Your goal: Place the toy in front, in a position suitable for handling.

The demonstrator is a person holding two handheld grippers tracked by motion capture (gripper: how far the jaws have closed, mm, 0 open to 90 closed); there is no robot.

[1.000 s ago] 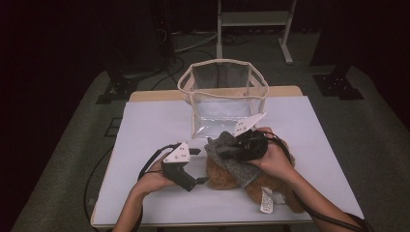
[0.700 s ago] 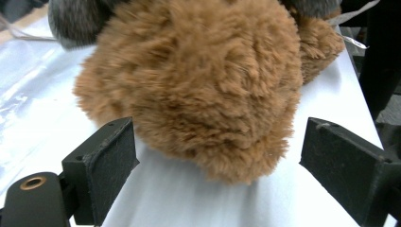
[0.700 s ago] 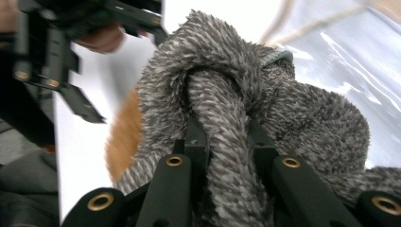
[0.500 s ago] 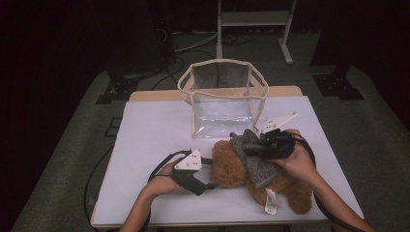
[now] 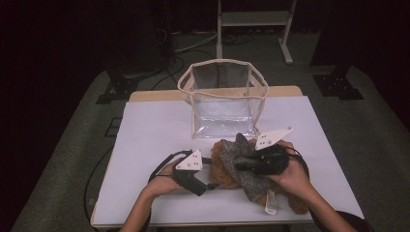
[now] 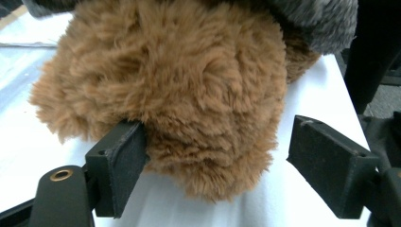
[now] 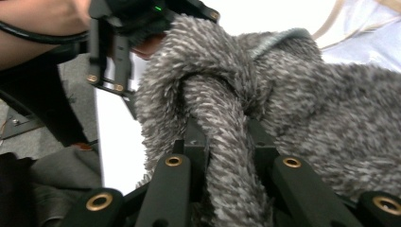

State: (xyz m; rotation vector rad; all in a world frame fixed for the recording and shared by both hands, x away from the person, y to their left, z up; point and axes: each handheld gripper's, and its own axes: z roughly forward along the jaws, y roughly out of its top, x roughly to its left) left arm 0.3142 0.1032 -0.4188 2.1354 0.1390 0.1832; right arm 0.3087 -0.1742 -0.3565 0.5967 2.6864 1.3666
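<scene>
A brown plush toy (image 5: pixel 223 170) lies on the white table (image 5: pixel 145 135), draped in grey knitted fabric (image 5: pixel 240 153). My left gripper (image 5: pixel 211 178) points at the plush from the left. In the left gripper view its jaws straddle the plush's furry round end (image 6: pixel 179 94). One pad (image 6: pixel 125 158) touches the fur and the other (image 6: pixel 331 163) stands apart. These jaws have just been closing in and then eased a little; my left gripper (image 6: pixel 217 161) is open. My right gripper (image 5: pixel 240 165) is shut on a bunched fold of the grey fabric (image 7: pixel 222 123), over the plush.
A clear plastic bag (image 5: pixel 225 96) with cream trim stands open-topped just behind the plush. A white tag (image 5: pixel 270 203) hangs from the plush near the table's front edge. The left gripper's body (image 7: pixel 118 28) shows at the top left of the right gripper view.
My right gripper has moved right and nearer the front edge with the grey fabric, uncovering more brown fur. The left gripper's jaws have narrowed around the plush.
</scene>
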